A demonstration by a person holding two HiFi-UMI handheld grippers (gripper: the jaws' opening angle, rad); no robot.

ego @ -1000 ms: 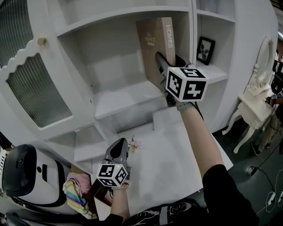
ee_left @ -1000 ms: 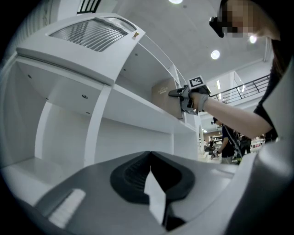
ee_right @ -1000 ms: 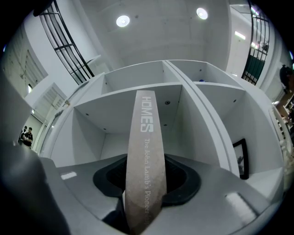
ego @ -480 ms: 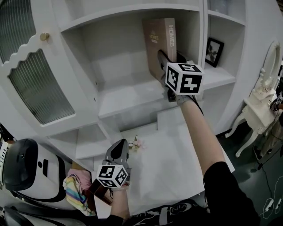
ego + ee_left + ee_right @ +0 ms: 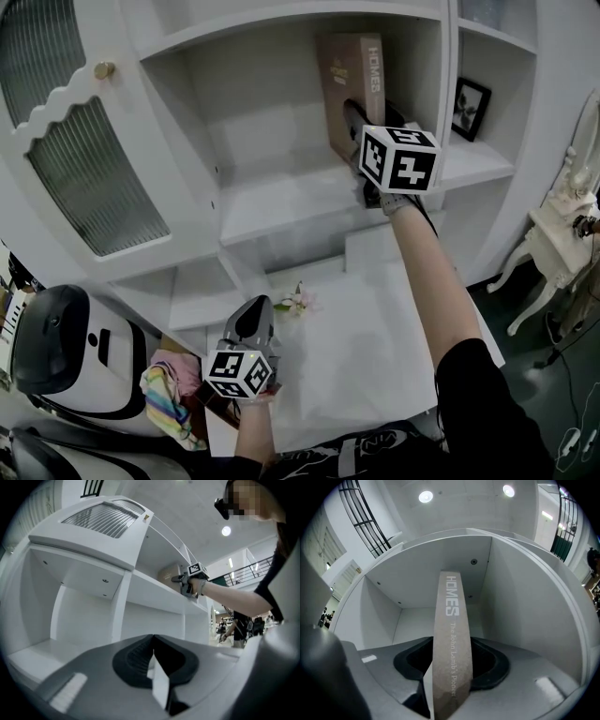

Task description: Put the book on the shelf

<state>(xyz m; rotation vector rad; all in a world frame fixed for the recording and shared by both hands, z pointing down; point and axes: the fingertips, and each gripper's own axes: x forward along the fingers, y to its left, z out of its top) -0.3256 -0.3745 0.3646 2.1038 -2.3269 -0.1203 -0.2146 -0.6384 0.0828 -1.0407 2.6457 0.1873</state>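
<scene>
A tan book point(image 5: 352, 84) with "HOMES" on its spine point(image 5: 451, 634) stands upright in the shelf compartment point(image 5: 272, 202), close to the right wall. My right gripper point(image 5: 367, 117) reaches into that compartment. The spine runs between its jaws and the pads still touch it, while the jaws are opening. My left gripper point(image 5: 255, 311) hangs low over the white table point(image 5: 375, 347), shut with nothing in it; its jaws point(image 5: 152, 641) meet in the left gripper view.
A framed picture point(image 5: 469, 103) stands in the compartment to the right. Left of the shelf is a ribbed-glass cabinet door point(image 5: 94, 178). A small flower point(image 5: 298, 300) lies on the table. A white machine point(image 5: 56, 347) and a striped cloth point(image 5: 169, 394) sit at lower left.
The right gripper and the book sit a little higher and farther right in the head view, the book more upright near the side wall. The left gripper has stayed put.
</scene>
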